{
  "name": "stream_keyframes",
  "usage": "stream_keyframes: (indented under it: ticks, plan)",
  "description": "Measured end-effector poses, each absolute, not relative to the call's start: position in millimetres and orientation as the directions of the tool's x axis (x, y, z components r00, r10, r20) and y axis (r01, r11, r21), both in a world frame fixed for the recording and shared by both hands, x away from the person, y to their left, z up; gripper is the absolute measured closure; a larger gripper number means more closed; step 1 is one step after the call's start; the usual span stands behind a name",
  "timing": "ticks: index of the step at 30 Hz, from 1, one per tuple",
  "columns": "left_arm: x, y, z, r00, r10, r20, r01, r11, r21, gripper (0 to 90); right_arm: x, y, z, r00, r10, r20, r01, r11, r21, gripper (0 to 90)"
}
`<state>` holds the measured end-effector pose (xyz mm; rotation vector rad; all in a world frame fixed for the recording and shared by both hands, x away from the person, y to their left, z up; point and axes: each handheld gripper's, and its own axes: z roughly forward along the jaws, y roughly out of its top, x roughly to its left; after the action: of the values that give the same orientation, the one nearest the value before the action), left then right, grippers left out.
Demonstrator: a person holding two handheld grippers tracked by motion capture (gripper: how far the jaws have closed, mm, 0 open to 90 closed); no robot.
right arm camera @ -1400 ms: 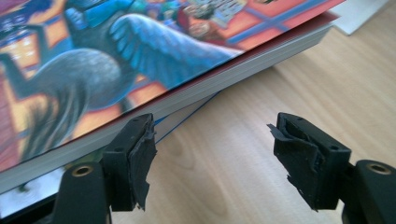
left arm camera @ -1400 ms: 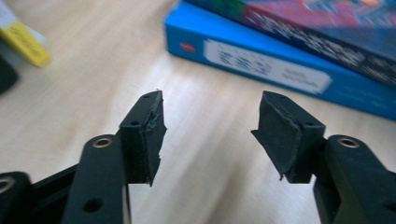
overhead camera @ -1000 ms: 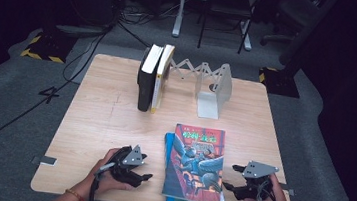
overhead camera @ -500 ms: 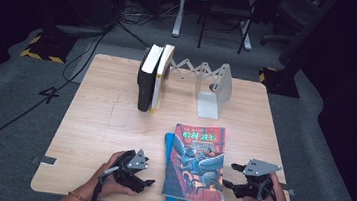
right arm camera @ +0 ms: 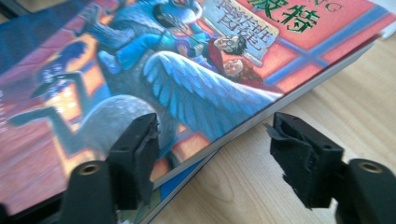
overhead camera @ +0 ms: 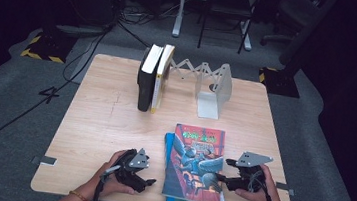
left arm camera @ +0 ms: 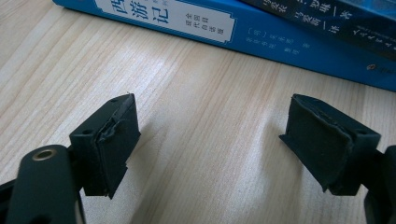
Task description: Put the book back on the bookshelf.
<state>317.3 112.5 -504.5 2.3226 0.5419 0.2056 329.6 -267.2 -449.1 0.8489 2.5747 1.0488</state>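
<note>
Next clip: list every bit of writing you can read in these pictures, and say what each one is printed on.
"西游记": white label on the spine of the blue book, left gripper view.
"4": mark on the grey floor left of the table, high view.
Large green characters ending "特", and "NG": top of the red book cover, right gripper view; cut off.
Small print on both spines: too small to read.

Two upright books (overhead camera: 153, 76) stand at the table's (overhead camera: 99, 122) far edge, against a white accordion bookend rack (overhead camera: 208, 86). Office chair (overhead camera: 226, 5) and floor cables (overhead camera: 125, 17) sit beyond; a yellow-black striped base (overhead camera: 43, 48) lies left.
</note>
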Motion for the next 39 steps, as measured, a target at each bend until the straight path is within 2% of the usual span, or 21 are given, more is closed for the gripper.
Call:
stream_keyframes:
  ticks: [5,12,21,27,39]
  plan:
    - [319.0,110.8,-504.6,0.897,0.443,-0.009,0.325,-0.645,0.692,16.3,341.9,-266.9,-451.9,-0.785,0.612,0.097,0.509,0.547,0.664,23.6]
    - [320.5,109.2,-504.7,0.895,0.446,-0.011,0.328,-0.643,0.692,16.2,360.4,-265.3,-461.6,-0.791,0.571,0.219,0.556,0.521,0.648,16.0]
    - [321.2,108.7,-504.7,0.895,0.445,-0.011,0.328,-0.643,0.692,16.2,352.3,-257.5,-453.5,-0.804,0.584,0.116,0.504,0.565,0.653,18.1]
    - [321.3,108.6,-504.7,0.895,0.446,-0.012,0.329,-0.643,0.692,16.1,351.6,-258.4,-449.6,-0.809,0.58,0.092,0.48,0.563,0.673,22.4]
    - [321.4,108.5,-504.7,0.895,0.446,-0.012,0.329,-0.642,0.692,16.1,361.4,-255.2,-441.3,-0.827,0.562,0.038,0.413,0.558,0.72,24.8]
